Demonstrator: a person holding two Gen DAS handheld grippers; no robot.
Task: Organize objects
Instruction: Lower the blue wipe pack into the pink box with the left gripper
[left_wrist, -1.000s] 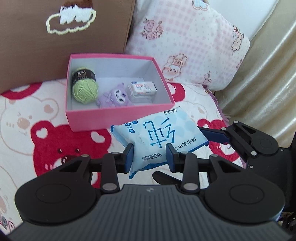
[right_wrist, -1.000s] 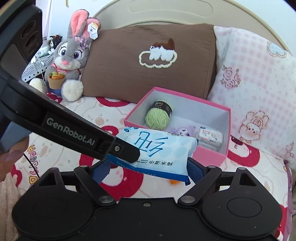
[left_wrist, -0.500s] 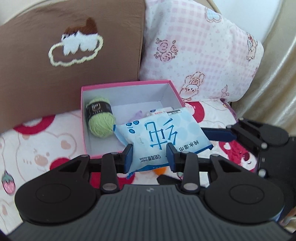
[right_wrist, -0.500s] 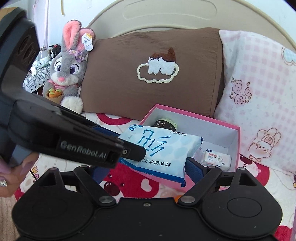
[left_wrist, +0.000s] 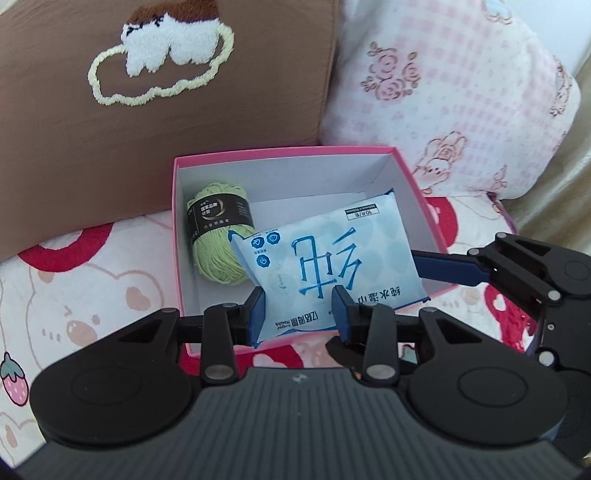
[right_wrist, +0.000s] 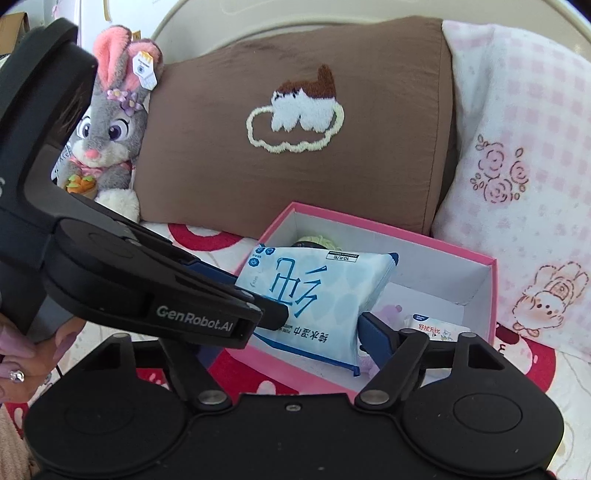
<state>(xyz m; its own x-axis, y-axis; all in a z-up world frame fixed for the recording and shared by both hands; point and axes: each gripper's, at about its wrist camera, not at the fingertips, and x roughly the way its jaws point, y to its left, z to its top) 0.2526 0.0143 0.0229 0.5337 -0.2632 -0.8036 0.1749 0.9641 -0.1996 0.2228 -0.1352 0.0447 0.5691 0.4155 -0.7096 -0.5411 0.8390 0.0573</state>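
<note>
A light-blue wipes pack (left_wrist: 325, 258) hangs tilted over the open pink box (left_wrist: 280, 153), just above its floor. My left gripper (left_wrist: 299, 306) is shut on the pack's near edge. My right gripper (right_wrist: 303, 325) straddles the same pack from the right and its jaws are closing. Its blue right finger (right_wrist: 373, 332) lies against the pack's edge, and the left gripper's body hides its other finger. Inside the box are a green yarn ball (left_wrist: 218, 236), a small white packet (right_wrist: 436, 328) and a purple plush (right_wrist: 391, 310).
A brown pillow (left_wrist: 166, 129) and a pink checked pillow (left_wrist: 443, 92) stand right behind the box. A grey bunny plush (right_wrist: 110, 129) sits at the far left. The box rests on a bear-print blanket (left_wrist: 74, 295). A hand (right_wrist: 22, 354) holds the left gripper.
Both grippers carried the wipes pack forward, from in front of the box to over its inside. It now covers the purple plush and white packet in the left view. The right jaws narrowed.
</note>
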